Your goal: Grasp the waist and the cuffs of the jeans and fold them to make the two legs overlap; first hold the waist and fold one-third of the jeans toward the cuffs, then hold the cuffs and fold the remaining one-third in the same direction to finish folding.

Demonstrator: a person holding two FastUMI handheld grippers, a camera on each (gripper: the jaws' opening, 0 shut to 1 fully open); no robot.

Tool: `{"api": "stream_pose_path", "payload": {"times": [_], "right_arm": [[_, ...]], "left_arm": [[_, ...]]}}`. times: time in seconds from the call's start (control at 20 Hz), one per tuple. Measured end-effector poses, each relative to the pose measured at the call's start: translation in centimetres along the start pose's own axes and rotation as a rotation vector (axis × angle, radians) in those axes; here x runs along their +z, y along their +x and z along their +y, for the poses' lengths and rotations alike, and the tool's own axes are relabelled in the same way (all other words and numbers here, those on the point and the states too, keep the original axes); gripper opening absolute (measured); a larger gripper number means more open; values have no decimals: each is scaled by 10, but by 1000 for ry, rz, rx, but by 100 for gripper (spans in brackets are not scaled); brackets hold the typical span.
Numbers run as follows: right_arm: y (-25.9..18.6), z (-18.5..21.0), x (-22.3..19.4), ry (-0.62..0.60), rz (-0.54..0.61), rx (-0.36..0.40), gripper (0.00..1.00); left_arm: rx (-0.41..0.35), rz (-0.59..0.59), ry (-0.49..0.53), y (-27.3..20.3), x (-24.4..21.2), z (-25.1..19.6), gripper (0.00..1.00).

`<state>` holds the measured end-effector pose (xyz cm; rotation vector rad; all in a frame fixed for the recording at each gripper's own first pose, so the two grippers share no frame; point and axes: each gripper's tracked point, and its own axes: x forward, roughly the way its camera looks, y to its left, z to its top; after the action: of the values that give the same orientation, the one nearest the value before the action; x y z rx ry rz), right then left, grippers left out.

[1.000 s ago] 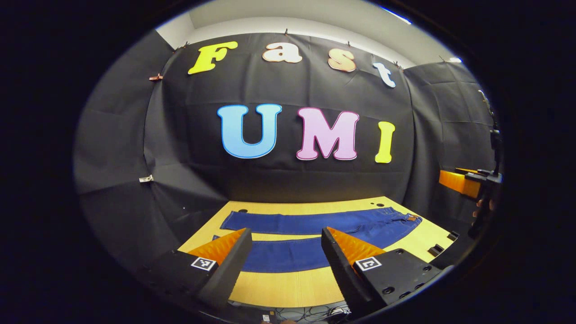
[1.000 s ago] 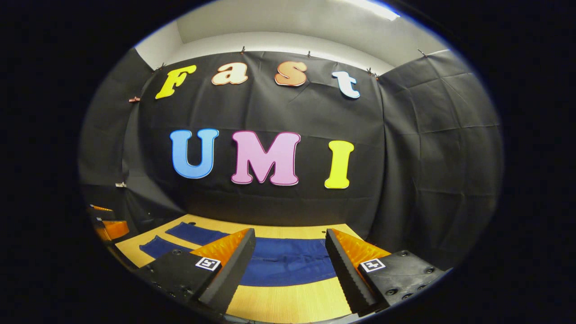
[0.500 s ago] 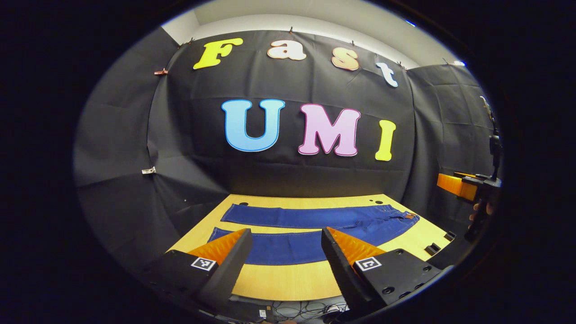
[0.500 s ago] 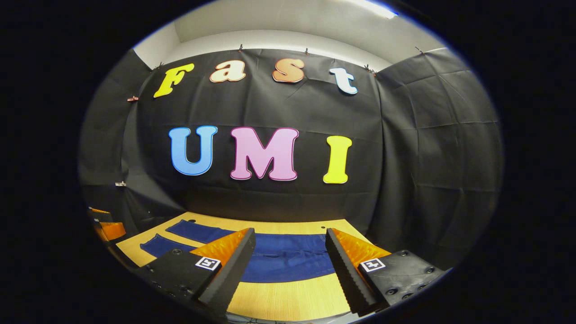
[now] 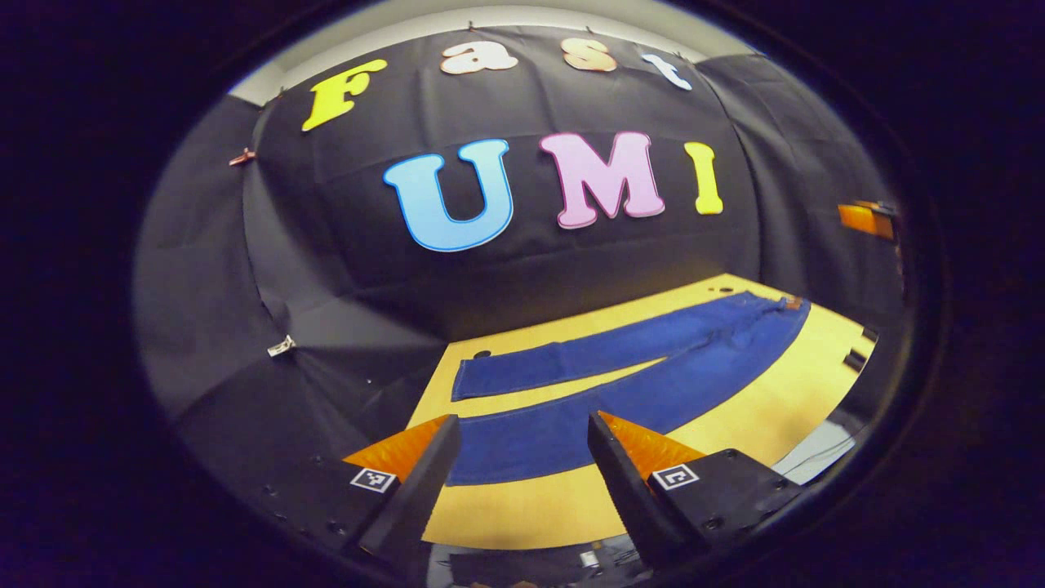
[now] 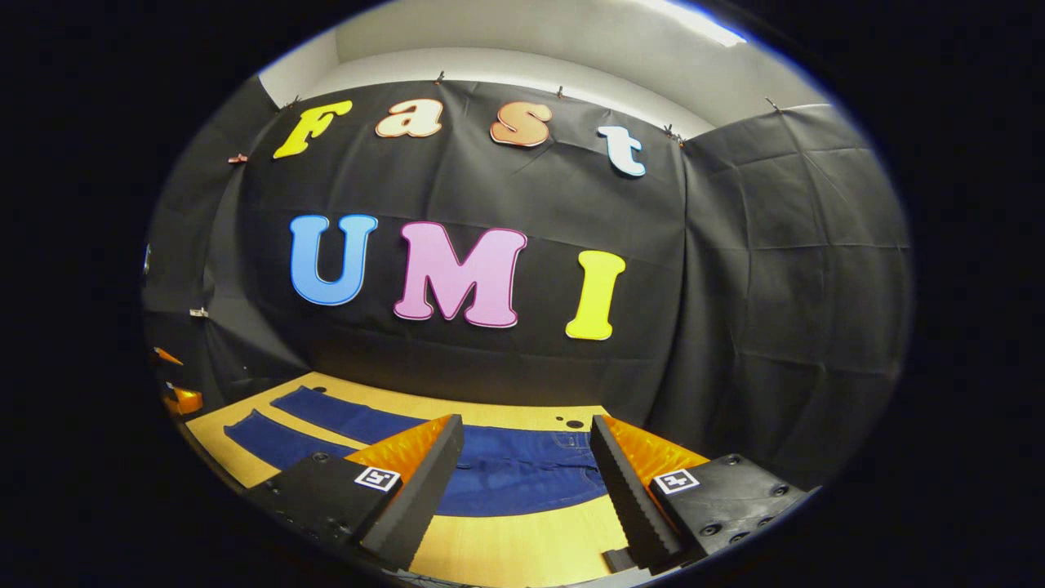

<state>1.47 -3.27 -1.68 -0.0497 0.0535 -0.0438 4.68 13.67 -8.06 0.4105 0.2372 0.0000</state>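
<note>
Your left claw has swung toward the near cuff; both claws are released. The jeans lie flat on the desk, legs apart. Right claw faces the waist.

Jeans flat on wooden table

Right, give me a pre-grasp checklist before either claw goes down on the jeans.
1. Jeans lie flat on the table, legs spread apart: ok.
2. Left claw open, nothing between its fingers: ok.
3. Right claw open, nothing between its fingers: ok.
4. Left claw lined up over the near leg toward the cuffs: ok.
5. Right claw facing the waist: ok.
6. Either claw touching denim: not ok, both hover above it.
</note>
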Motion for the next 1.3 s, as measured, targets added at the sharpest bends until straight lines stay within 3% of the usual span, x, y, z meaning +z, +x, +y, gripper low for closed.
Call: {"api": "stream_pose_path", "payload": {"times": [0.2, 0.35, 0.55, 0.8, 0.85, 1.0, 1.05, 1.2, 1.25, 1.3], "right_arm": [[28, -16, 0, -80, 5, -28, 93], [51, -22, -8, -139, 28, -30, 96], [76, -30, -24, -162, 74, -31, 96], [107, -50, -49, -226, 139, -59, 96], [114, -56, -55, -238, 150, -68, 96], [136, -72, -76, -289, 191, -83, 96], [143, -77, -83, -316, 198, -82, 96], [168, -96, -98, -437, 208, -73, 96], [175, -103, -104, -477, 216, -69, 96], [182, -108, -111, -510, 221, -55, 96]], "left_arm": [[-61, 172, 370, 52, -72, 52, 98], [-180, 281, 634, 89, -119, 64, 98], [-317, 418, 827, 125, -178, 70, 96], [-406, 473, 917, 159, -201, 59, 97], [-410, 457, 951, 168, -196, 57, 90], [-444, 483, 966, 188, -195, 50, 82], [-452, 487, 970, 195, -192, 52, 72], [-477, 527, 964, 217, -191, 47, 58], [-480, 548, 952, 222, -189, 45, 47], [-480, 573, 936, 224, -190, 42, 44]]}}
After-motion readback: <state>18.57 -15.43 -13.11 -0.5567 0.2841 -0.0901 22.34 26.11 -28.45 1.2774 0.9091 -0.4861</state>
